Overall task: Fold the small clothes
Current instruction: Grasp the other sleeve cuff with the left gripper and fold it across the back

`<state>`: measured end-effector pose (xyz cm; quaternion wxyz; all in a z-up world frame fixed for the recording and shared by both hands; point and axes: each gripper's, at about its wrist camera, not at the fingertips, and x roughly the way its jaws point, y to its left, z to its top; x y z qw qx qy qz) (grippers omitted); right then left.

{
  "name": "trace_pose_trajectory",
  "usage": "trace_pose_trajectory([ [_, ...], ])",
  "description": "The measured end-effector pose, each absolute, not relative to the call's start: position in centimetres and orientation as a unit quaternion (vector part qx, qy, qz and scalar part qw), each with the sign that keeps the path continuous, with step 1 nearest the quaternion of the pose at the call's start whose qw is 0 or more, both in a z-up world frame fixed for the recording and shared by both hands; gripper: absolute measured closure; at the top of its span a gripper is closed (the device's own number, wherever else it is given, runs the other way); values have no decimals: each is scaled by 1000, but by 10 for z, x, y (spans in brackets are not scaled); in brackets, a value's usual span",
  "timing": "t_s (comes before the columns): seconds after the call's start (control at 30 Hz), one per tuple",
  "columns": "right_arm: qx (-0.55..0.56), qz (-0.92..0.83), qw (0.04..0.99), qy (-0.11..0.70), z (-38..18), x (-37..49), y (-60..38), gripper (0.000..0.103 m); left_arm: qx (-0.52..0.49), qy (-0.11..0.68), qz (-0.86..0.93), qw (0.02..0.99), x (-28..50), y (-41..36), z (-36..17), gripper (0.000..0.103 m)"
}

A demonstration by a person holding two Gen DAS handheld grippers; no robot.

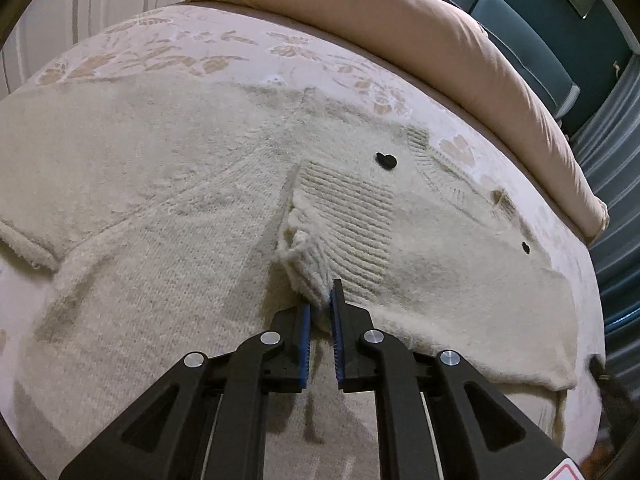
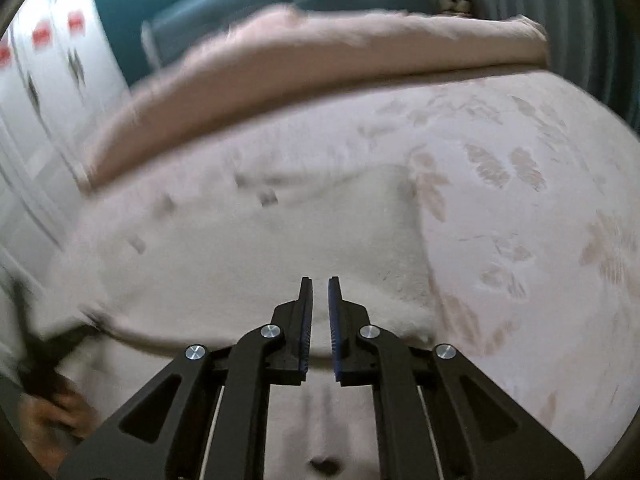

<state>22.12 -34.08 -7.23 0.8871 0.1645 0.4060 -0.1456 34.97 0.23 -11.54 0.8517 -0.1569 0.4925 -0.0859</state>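
Observation:
A cream knitted cardigan (image 1: 168, 216) with black buttons (image 1: 386, 160) lies spread on a bed. My left gripper (image 1: 322, 300) is shut on its ribbed sleeve cuff (image 1: 308, 264), which lies folded over the cardigan's middle. In the right wrist view, which is blurred, the cardigan (image 2: 240, 256) lies below my right gripper (image 2: 319, 284). Its jaws stand nearly closed with a narrow gap and nothing between them.
The bed has a pale floral cover (image 1: 192, 52) (image 2: 520, 208). A pink pillow (image 1: 360, 12) (image 2: 304, 52) lies along the far edge against a teal headboard (image 1: 532, 12). A hand (image 2: 56, 412) shows at the lower left of the right wrist view.

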Motion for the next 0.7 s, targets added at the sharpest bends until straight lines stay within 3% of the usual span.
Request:
trace_pose_trajectory([
  [0.07,171,-167,855,461,-114,230,-358,101,-157,494,-86,851,350,3,-115,91],
  [0.1,186,-158,863,442,-114,221,-362,101,-157,495,-87,850,350,4,-115,90],
  [0.27,191,-151,874,420,-77,181,-342,93,-235,478,-100,841,333,46,-99,87],
  [0.3,189,-136,876,422,-74,166,-330,91,-246,473,-93,841,327,61,-95,83],
  [0.33,190,-128,876,424,-74,158,-326,85,-256,470,-85,841,321,78,-91,72],
  [0.37,188,-112,876,430,-75,143,-313,83,-270,465,-65,840,313,106,-87,63],
  [0.57,186,-81,865,460,-91,89,-266,81,-325,440,85,833,297,284,-83,61],
  [0.7,193,-79,851,482,-100,68,-250,71,-376,413,168,812,306,388,-87,60],
])
